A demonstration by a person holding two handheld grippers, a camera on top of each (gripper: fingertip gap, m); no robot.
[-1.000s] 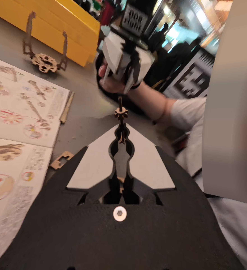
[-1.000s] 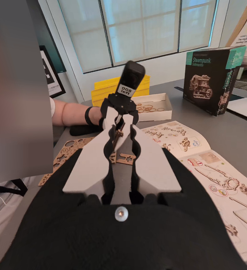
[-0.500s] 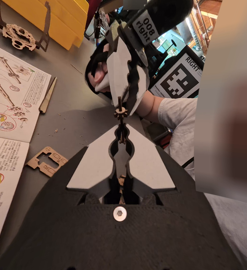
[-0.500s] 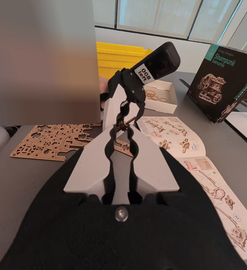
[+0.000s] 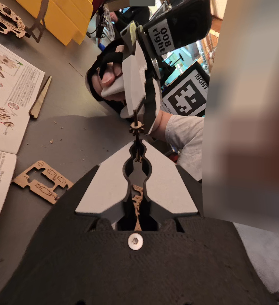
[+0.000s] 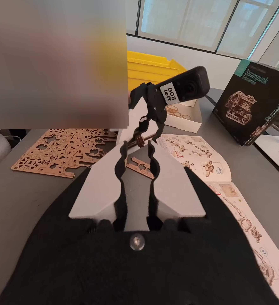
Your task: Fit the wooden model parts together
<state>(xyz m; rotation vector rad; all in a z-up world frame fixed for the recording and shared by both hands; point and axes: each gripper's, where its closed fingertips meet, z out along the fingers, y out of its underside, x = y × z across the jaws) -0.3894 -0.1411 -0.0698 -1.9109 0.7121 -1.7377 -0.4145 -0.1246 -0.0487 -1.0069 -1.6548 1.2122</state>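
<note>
My left gripper (image 5: 137, 142) is shut on a thin wooden axle (image 5: 135, 115) and holds it above the table. A small wooden gear (image 5: 136, 127) sits on the axle just past the fingertips. My right gripper (image 6: 137, 144) is open and empty. Its fingertips stand on either side of the gear (image 6: 139, 140) and the axle's free end, apparently without touching. It also shows in the left wrist view (image 5: 138, 120), coming down from above. In the right wrist view the left gripper (image 6: 153, 137) reaches in from the back.
On the grey table lie a punched wooden parts sheet (image 6: 61, 153), an open instruction booklet (image 6: 193, 156), a small punched frame (image 5: 41, 181) and a wooden strip (image 5: 39, 99). Behind stand yellow bins (image 6: 148, 69), a white box of rings (image 6: 184, 122), a dark product box (image 6: 250, 105) and a part-built wooden assembly (image 5: 5, 24). The tips of both grippers are at nearly the same place. My right tips are roughly 20 centimetres from the part-built wooden assembly (image 5: 5, 24).
My right gripper has moved in from a distance until its open fingers flank the axle tip and gear. Both grippers have tilted. The left gripper has stayed shut on the axle.
</note>
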